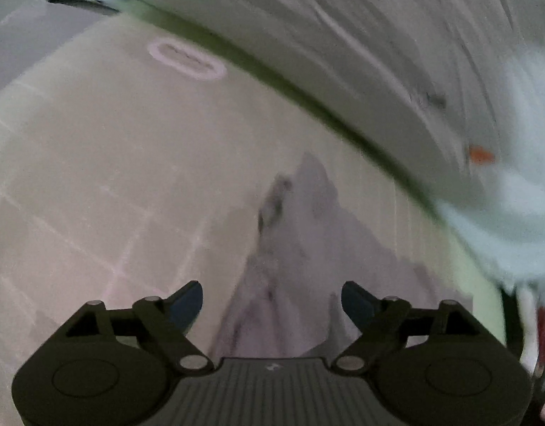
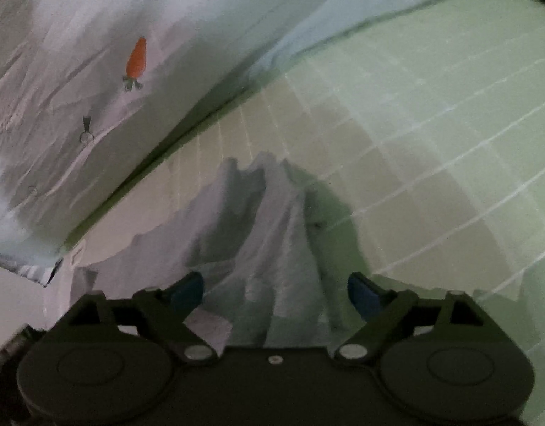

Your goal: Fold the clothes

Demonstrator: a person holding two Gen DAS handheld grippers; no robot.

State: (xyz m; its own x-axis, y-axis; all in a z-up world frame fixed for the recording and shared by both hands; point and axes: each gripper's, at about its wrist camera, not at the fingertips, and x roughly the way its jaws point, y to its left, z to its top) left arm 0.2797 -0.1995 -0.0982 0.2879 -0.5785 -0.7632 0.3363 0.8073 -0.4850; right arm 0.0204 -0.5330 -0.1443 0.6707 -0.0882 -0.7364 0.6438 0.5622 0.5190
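Both hand-held grippers, left [image 1: 272, 305] and right [image 2: 276, 294], wide open, empty, over bunched cloth [image 2: 258, 220]; shirt [image 2: 94, 71] at 10 o'clock unfolded.

Looks like a data-collection bench rather than a lived-in room, can't pin it tighter. Cues: pale green cutting mat [image 2: 432, 135] with a white printed grid covers the worktop, and a white garment [image 2: 94, 71] with an embroidered carrot [image 2: 136, 57] is spread along its far edge. Dim light. No furniture or walls in view.
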